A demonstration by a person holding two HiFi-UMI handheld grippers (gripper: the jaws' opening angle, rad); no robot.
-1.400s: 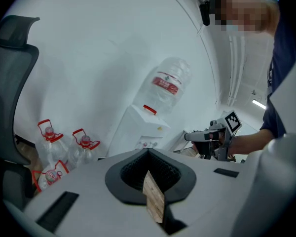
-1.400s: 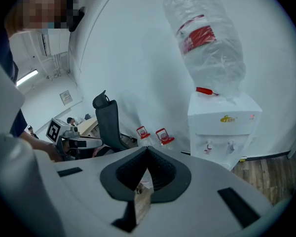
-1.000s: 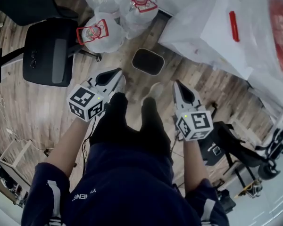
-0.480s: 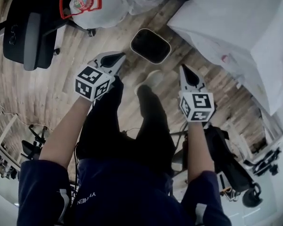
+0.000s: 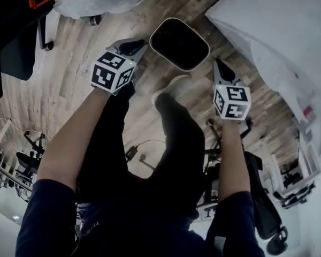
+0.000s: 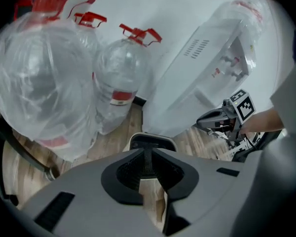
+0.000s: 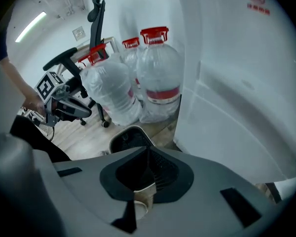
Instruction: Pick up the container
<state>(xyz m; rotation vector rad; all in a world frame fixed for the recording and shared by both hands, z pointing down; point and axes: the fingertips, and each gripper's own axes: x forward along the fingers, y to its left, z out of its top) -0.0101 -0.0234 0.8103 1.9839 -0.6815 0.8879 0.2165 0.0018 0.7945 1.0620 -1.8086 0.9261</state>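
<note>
Near the dark container (image 5: 179,43) on the wooden floor (image 5: 69,63), the left hand-held gripper (image 5: 138,44) is opening its empty jaws; the right hand-held gripper (image 5: 220,64) is closed, empty

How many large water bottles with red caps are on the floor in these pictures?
3, in a cluster beside the white dispenser: the front bottle, the rear bottle partly hidden behind it, and the left bottle. More may be hidden behind them.

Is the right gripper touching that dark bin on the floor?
Apart. In the left gripper view the right gripper hangs beside the container, wooden floor showing between them.
</note>
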